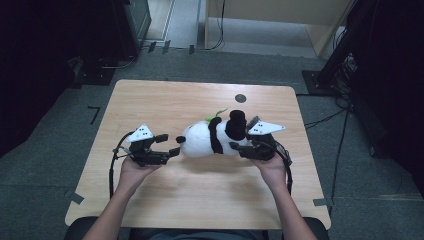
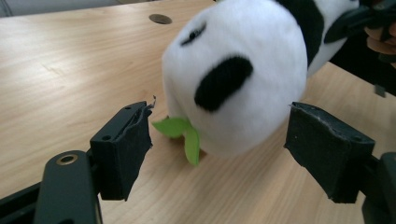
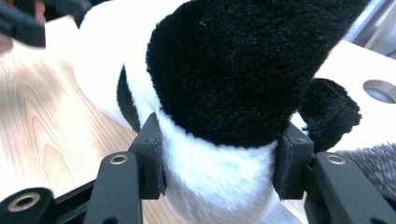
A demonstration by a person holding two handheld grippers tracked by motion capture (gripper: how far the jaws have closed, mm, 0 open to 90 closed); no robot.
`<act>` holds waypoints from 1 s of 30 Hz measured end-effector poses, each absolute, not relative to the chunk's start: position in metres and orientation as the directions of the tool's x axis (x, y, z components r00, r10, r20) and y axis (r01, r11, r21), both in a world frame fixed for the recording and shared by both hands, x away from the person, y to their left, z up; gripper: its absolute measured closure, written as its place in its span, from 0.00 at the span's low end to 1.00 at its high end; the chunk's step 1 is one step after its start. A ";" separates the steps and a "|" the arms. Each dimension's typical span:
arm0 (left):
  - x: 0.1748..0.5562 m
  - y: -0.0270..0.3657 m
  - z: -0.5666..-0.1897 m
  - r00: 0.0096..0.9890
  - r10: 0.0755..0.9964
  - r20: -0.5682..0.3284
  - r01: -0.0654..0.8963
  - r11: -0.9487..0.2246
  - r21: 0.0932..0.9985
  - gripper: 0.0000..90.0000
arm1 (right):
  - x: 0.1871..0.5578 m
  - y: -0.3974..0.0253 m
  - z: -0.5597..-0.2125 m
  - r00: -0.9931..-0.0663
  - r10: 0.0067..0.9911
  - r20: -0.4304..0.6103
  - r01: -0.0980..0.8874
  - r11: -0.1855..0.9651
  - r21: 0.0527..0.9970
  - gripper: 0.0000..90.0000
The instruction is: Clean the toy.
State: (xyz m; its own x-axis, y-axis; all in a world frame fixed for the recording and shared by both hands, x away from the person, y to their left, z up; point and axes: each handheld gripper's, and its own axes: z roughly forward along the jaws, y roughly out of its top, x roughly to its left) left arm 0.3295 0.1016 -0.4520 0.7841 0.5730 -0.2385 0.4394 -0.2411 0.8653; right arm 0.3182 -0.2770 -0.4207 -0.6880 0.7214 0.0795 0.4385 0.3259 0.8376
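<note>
A plush panda [image 1: 205,139] lies on its side near the middle of the light wooden worktop [image 1: 165,100], with its white head toward the left and its black legs toward the right. The right gripper [image 1: 239,148] is at the right end of the toy, and in the right gripper view its two black jaws press on both sides of the white and black body [image 3: 219,140], so it is clamped on the panda. The left gripper [image 1: 171,145] is just beside the panda's head on the left side, and its jaws stand wide apart; in the left gripper view the head [image 2: 238,74] is between and a little beyond the two pads [image 2: 123,144], which do not touch it. A small green leaf [image 2: 182,133] hangs from under the head, close to the worktop surface. In the high view a bit of green [image 1: 218,114] also shows at the far side of the toy. A dark round hole [image 1: 240,98] is in the worktop, farther away than the panda and a little to the right. The person's hands [image 1: 131,171] hold the grippers from the near edge, and a black cable [image 1: 113,165] trails from the left gripper.
</note>
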 end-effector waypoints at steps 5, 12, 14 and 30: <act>0.327 0.091 -0.456 0.804 0.548 -0.229 0.429 -0.269 0.862 0.23 | 0.317 -0.285 -0.415 -0.674 0.716 0.179 0.466 0.225 0.856 0.55; 0.327 0.072 -0.466 0.812 0.555 -0.180 0.404 -0.313 0.859 0.16 | 0.307 -0.272 -0.406 -0.707 0.682 0.188 0.454 0.234 0.860 0.55; 0.326 0.065 -0.468 0.815 0.563 -0.139 0.391 -0.358 0.848 0.17 | 0.306 -0.267 -0.407 -0.715 0.670 0.199 0.460 0.237 0.856 0.56; 0.332 0.082 -0.445 0.766 0.593 -0.249 0.488 -0.283 0.826 0.68 | 0.308 -0.272 -0.419 -0.747 0.649 0.141 0.394 0.261 0.881 0.31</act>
State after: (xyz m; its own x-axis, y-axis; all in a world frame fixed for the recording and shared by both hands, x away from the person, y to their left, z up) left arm 0.3315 0.0821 -0.4454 0.7655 0.5932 -0.2492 0.4879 -0.2828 0.8258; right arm 0.3082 -0.2723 -0.4189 -0.7472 0.6494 0.1410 0.3936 0.2615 0.8813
